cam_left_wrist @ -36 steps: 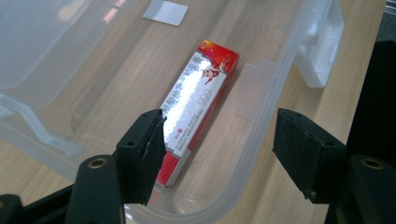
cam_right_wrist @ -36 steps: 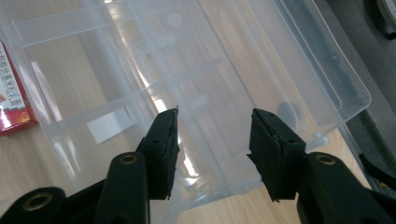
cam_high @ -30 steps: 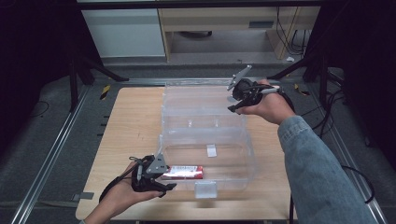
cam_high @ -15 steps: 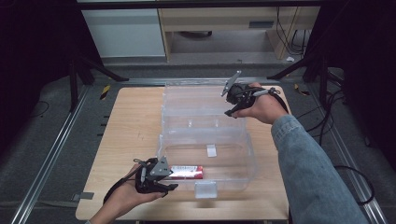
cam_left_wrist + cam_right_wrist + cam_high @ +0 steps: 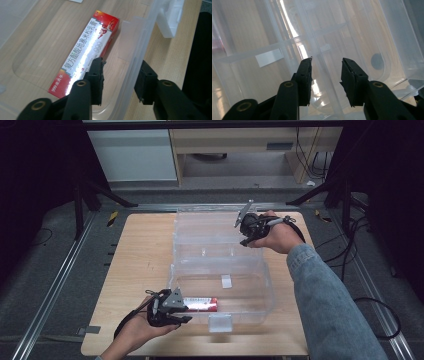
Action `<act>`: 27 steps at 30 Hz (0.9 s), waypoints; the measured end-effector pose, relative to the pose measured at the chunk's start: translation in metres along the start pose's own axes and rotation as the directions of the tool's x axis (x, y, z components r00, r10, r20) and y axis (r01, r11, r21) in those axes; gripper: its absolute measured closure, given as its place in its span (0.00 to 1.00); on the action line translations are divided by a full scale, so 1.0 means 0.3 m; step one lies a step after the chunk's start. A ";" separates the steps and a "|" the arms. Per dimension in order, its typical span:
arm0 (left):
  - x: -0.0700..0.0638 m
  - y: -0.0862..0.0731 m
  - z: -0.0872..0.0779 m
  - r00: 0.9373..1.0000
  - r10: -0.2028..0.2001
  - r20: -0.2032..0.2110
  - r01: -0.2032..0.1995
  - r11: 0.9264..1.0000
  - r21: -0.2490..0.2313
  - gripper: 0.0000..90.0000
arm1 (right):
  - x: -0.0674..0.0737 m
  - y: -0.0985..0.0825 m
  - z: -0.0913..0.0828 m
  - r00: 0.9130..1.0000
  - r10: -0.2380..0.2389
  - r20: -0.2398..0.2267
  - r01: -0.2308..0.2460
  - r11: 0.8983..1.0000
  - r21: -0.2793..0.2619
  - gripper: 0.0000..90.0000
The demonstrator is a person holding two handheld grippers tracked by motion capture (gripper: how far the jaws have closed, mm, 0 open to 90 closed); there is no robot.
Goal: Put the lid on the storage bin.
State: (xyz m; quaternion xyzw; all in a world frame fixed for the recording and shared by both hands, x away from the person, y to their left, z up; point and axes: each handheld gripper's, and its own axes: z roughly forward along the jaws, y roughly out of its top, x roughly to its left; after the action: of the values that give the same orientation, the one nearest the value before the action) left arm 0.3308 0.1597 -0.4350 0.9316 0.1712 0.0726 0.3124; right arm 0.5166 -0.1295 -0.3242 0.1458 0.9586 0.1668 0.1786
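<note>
Both my grippers have just been closing their jaws on the clear plastic storage box [image 5: 220,270] (left gripper [image 5: 167,306] astride its near wall, right gripper [image 5: 246,226] at its far edge), so lifting seems next, with the red medicine carton [image 5: 86,51] lying inside.

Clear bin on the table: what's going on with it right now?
A person works a clear plastic bin with a tool in each hand. The left tool straddles the near wall, one jaw inside and one outside, and its jaws have just been closing. A red box lies inside beside it. The right tool sits at the far right edge, jaws also closing around a clear wall.
</note>
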 end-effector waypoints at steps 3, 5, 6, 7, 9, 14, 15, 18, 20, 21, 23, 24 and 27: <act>-0.002 0.002 0.005 1.000 0.003 -0.008 -0.003 1.000 -0.007 0.80 | -0.005 0.003 0.000 1.000 0.000 0.008 0.000 1.000 -0.006 0.72; 0.004 0.004 0.006 1.000 -0.005 -0.004 0.005 1.000 -0.011 0.79 | -0.006 0.004 0.001 1.000 -0.005 0.011 0.005 1.000 -0.003 0.73; 0.005 0.005 0.007 1.000 -0.005 -0.006 0.005 1.000 -0.011 0.79 | -0.007 0.004 0.002 1.000 -0.001 0.013 0.001 1.000 -0.003 0.74; 0.005 0.005 0.007 1.000 -0.005 -0.006 0.005 1.000 -0.011 0.79 | -0.007 0.004 0.002 1.000 -0.001 0.013 0.001 1.000 -0.003 0.74; 0.008 0.011 0.010 1.000 -0.003 -0.012 0.003 1.000 -0.009 0.80 | -0.010 0.006 0.003 1.000 -0.004 0.020 0.004 1.000 -0.001 0.76; 0.017 0.021 0.019 1.000 -0.002 -0.008 0.002 1.000 -0.014 0.81 | -0.017 0.011 0.009 0.999 0.003 0.039 -0.003 1.000 -0.006 0.79; 0.019 0.024 0.020 1.000 -0.004 -0.007 0.004 1.000 -0.014 0.81 | -0.019 0.012 0.009 0.999 0.002 0.041 -0.002 1.000 -0.006 0.80; 0.022 0.027 0.020 1.000 -0.002 -0.003 0.002 1.000 -0.011 0.82 | -0.024 0.016 0.013 0.999 0.004 0.043 -0.004 1.000 -0.006 0.80; 0.025 0.025 0.019 1.000 -0.005 0.004 0.005 1.000 -0.017 0.82 | -0.024 0.019 0.015 0.999 0.003 0.040 -0.003 1.000 -0.002 0.80; 0.026 0.023 0.018 1.000 -0.008 0.003 0.008 1.000 -0.021 0.82 | -0.023 0.020 0.016 0.999 0.000 0.040 0.000 1.000 -0.004 0.80; 0.026 0.022 0.017 1.000 -0.009 0.004 0.009 1.000 -0.023 0.82 | -0.023 0.021 0.017 0.999 -0.002 0.039 0.002 1.000 -0.003 0.80; 0.026 0.021 0.018 1.000 -0.012 0.006 0.012 1.000 -0.027 0.82 | -0.023 0.021 0.017 0.999 -0.004 0.039 0.004 1.000 -0.002 0.81; 0.025 0.023 0.017 1.000 -0.013 0.004 0.013 1.000 -0.026 0.82 | -0.021 0.022 0.016 0.999 -0.003 0.037 0.003 1.000 -0.003 0.82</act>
State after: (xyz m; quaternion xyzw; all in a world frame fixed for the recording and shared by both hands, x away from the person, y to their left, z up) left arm 0.3410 0.1546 -0.4347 0.9265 0.1755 0.0709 0.3252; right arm 0.5254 -0.1243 -0.3241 0.1470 0.9552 0.1653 0.1967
